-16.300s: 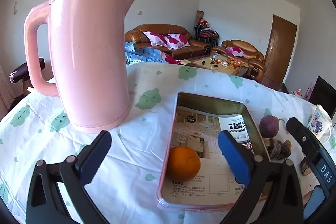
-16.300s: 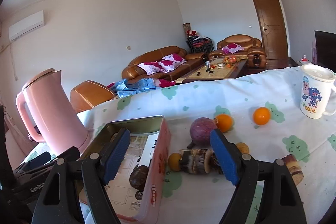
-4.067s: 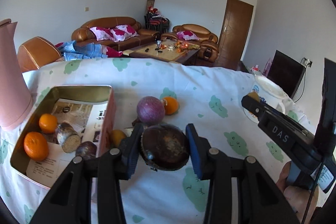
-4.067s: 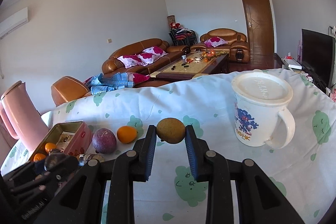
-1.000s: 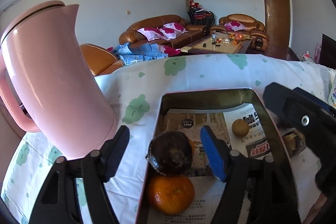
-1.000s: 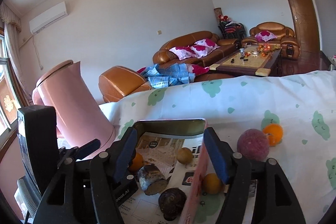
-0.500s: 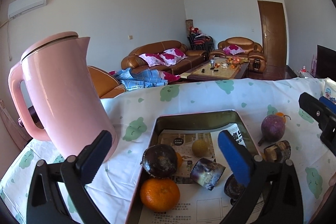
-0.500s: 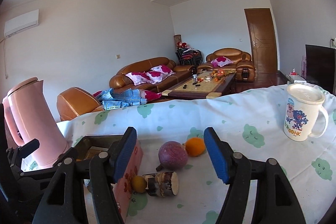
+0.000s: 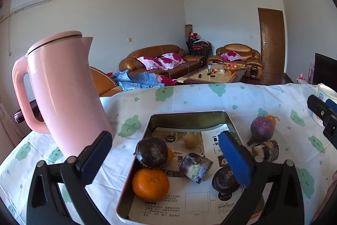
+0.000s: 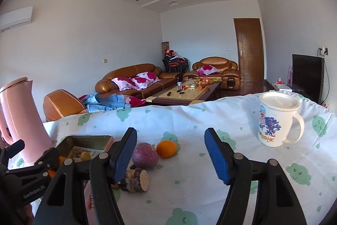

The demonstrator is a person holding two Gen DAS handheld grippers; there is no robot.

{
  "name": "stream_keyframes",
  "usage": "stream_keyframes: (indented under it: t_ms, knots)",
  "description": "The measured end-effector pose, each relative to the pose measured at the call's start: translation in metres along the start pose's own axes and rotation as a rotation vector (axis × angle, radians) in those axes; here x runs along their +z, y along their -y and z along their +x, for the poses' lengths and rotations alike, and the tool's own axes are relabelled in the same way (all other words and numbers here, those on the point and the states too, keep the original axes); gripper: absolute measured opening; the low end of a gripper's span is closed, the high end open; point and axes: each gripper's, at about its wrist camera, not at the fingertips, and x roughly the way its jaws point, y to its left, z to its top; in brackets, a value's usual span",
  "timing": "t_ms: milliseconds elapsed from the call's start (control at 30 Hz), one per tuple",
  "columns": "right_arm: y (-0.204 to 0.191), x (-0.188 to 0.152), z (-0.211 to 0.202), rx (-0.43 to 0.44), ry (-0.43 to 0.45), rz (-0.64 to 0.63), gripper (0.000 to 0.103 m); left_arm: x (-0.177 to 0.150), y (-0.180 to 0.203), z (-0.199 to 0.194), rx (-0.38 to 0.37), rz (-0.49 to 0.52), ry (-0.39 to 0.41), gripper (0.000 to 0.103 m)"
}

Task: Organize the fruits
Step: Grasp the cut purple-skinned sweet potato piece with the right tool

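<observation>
The left gripper [image 9: 166, 153] is held with jaws spread wide and nothing gripped between the blue pads; it is seen over the near end of the metal tin [image 9: 190, 117]. The tin is lined with printed paper and is set on the table's white cloth with green cloud prints [image 9: 189, 96], just beside the pink kettle [image 9: 61, 94]. Inside the tin are seen a dark round fruit [image 9: 152, 152] resting on top of an orange [image 9: 150, 184], a small yellowish fruit [image 9: 190, 140] farther back, a purple sugarcane chunk [image 9: 194, 165] in the middle, and another dark fruit [image 9: 224, 181] partly hidden by the right pad. A bit of a second orange is glimpsed behind the top dark fruit. Outside the tin, to its right, a purple passion fruit [image 9: 262, 129] is placed with a small orange [image 9: 271, 118] touching it behind, and a second sugarcane piece [image 9: 265, 150] lies near in front. The right gripper [image 10: 170, 155] is held partly apart, with nothing between its pads, above bare cloth. In its view the passion fruit [image 10: 145, 155], small orange [image 10: 166, 148] and cane piece [image 10: 135, 180] are seen at the left pad, outside the tin [image 10: 88, 138]. A lidded white mug [image 10: 276, 121] with a cartoon print is stood well apart on the right.
</observation>
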Motion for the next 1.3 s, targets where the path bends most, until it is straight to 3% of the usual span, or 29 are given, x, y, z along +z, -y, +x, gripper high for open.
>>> stream_keyframes:
  t_ms: [267,467,600,700,833,1033,1300]
  knots:
    - [0.030,0.000,-0.009,-0.036,-0.009,0.042,0.068,-0.007,-0.010,-0.012,-0.018,-0.053,-0.021,0.103]
    - [0.042,-0.002,-0.011,-0.025,-0.049,0.050,0.068,-0.014,-0.002,-0.027,-0.068,-0.025,-0.024,0.103]
    - [0.047,-0.006,-0.004,0.039,-0.139,0.076,0.068,-0.020,0.009,-0.042,-0.109,0.012,-0.028,0.103]
    - [0.038,-0.013,0.013,0.156,-0.247,0.095,0.068,-0.022,0.018,-0.049,-0.142,0.044,-0.026,0.103]
    - [0.005,-0.022,0.039,0.289,-0.394,0.020,0.068,-0.022,0.020,-0.047,-0.152,0.046,-0.039,0.103]
    - [-0.026,-0.032,0.069,0.377,-0.502,-0.019,0.060,-0.021,0.005,-0.034,-0.151,-0.038,-0.088,0.103]
    - [-0.032,-0.039,0.099,0.370,-0.600,0.012,0.055,-0.022,0.013,-0.038,-0.152,0.003,-0.073,0.103]
